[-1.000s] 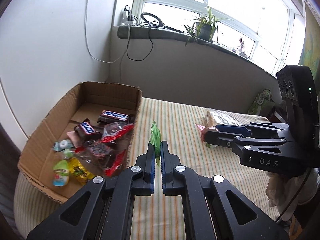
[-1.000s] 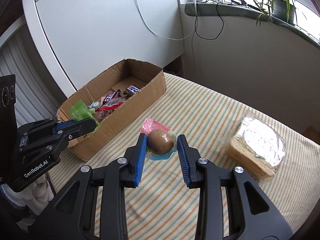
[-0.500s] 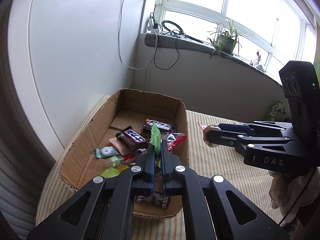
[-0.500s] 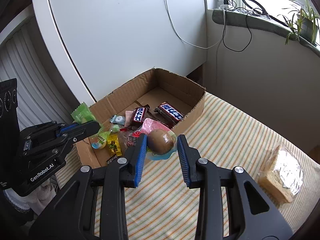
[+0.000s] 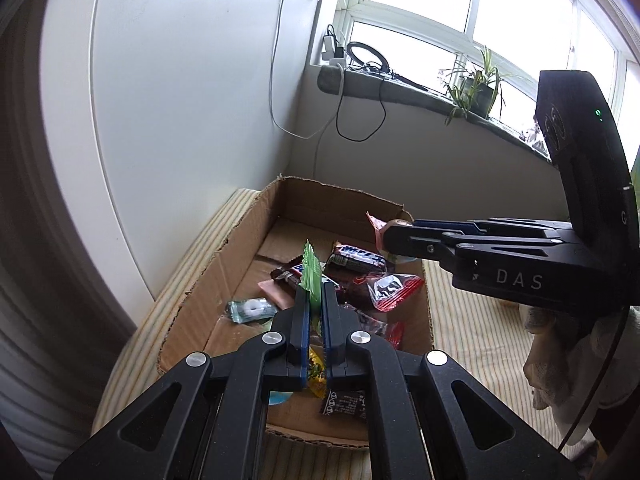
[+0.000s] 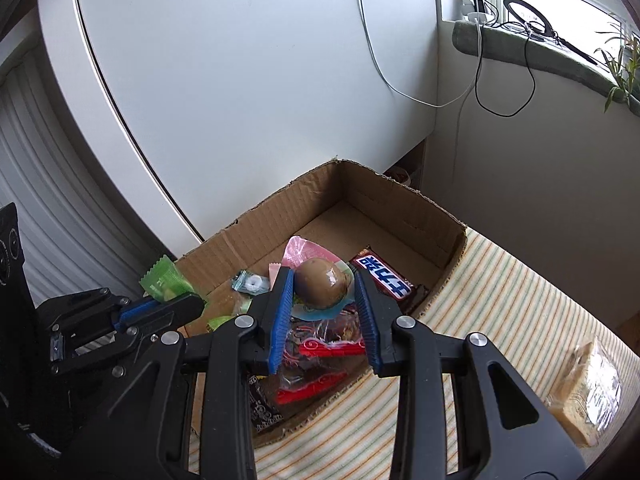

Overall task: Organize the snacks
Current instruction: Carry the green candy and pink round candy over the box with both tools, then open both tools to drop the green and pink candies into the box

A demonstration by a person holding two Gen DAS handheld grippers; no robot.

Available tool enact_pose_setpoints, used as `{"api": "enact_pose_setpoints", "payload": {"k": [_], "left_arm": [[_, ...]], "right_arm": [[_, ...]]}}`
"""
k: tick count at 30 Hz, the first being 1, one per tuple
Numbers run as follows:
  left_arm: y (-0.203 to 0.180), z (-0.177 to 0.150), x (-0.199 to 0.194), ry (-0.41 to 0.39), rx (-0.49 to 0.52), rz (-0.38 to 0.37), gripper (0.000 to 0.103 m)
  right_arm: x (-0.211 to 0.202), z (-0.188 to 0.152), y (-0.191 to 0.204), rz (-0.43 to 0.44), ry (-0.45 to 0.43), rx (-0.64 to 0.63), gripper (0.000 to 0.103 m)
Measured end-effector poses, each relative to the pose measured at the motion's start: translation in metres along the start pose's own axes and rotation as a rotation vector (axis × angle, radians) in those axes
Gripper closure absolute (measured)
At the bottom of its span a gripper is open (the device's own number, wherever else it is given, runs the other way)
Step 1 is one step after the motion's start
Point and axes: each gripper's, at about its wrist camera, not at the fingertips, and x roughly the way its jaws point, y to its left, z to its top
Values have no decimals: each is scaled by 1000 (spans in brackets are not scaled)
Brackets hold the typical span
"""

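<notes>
An open cardboard box [image 5: 248, 232] [image 6: 384, 196] sits on the striped table and holds several snacks. My left gripper [image 5: 315, 294] is shut on a green candy packet [image 5: 310, 272] and holds it above the box; it also shows in the right wrist view [image 6: 164, 280]. My right gripper [image 6: 322, 284] is shut on a packaged brown egg [image 6: 320, 282] in a pink wrapper, held above the box's middle. In the left wrist view the right gripper [image 5: 394, 236] reaches in from the right over the box.
Inside the box lie chocolate bars [image 6: 384, 276] [image 5: 356, 258], a red packet [image 5: 390, 284], and a mint candy [image 6: 251, 283]. A wrapped sandwich [image 6: 588, 396] lies on the striped cloth at right. A white cabinet [image 6: 240, 80] stands behind the box.
Both grippers have moved left from the open table to above the box, each carrying its snack. The sandwich has slid toward the right edge of the right wrist view.
</notes>
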Motion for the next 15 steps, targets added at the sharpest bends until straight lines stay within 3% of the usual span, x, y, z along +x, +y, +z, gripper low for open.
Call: {"api": "enact_pose_setpoints", "payload": {"k": [13,15], "left_arm": [[13,-2,9,18,-29,6,98],[13,-2,9,19,-31,4,93]], "right_arm": [[36,15,5,27,40,7,69],[35,14,6,31,41,7,67]]}}
